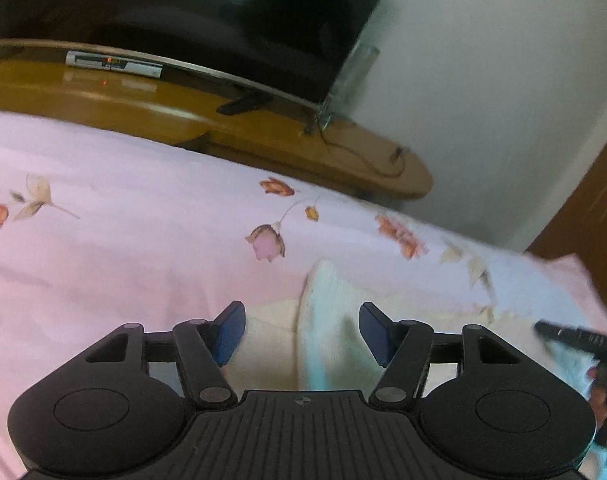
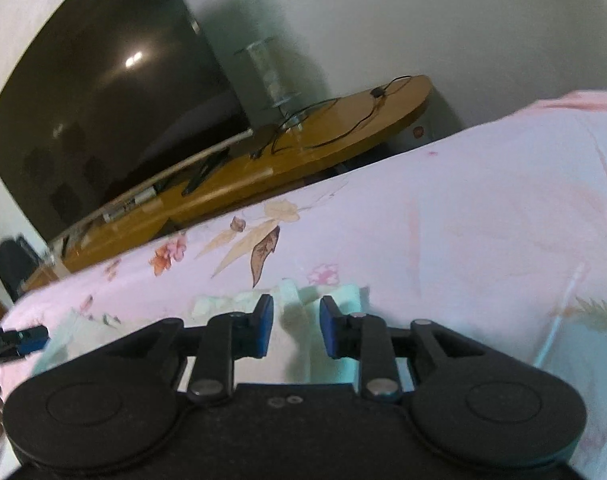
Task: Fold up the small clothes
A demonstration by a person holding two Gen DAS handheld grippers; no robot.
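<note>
Hovering low over a pink floral bedsheet (image 1: 103, 208), the left gripper (image 1: 301, 332) has its blue pads spread wide, and a small pale garment (image 1: 327, 320), cream with a mint-tinted fold, lies directly between and beyond them without either pad pressing on it. Its raised folded edge stands just ahead of the fingertips. Off to the right of this gripper, the tip of the right gripper (image 1: 575, 338) enters the view, blurred, close to the sheet.

From the right wrist view, the right gripper (image 2: 295, 328) has its pads set narrowly apart, with the same garment (image 2: 303, 304) lying bunched between and just ahead of them; the cloth sits in the gap but the pads do not appear to pinch it. To its left, the left gripper's tip (image 2: 19, 340) shows at the frame edge.

Beyond both grippers, past the bed's far edge, a wooden stand (image 2: 303, 148) carries a dark television (image 2: 103, 92) and loose black cables (image 2: 343, 128), against a white wall (image 1: 483, 100).
</note>
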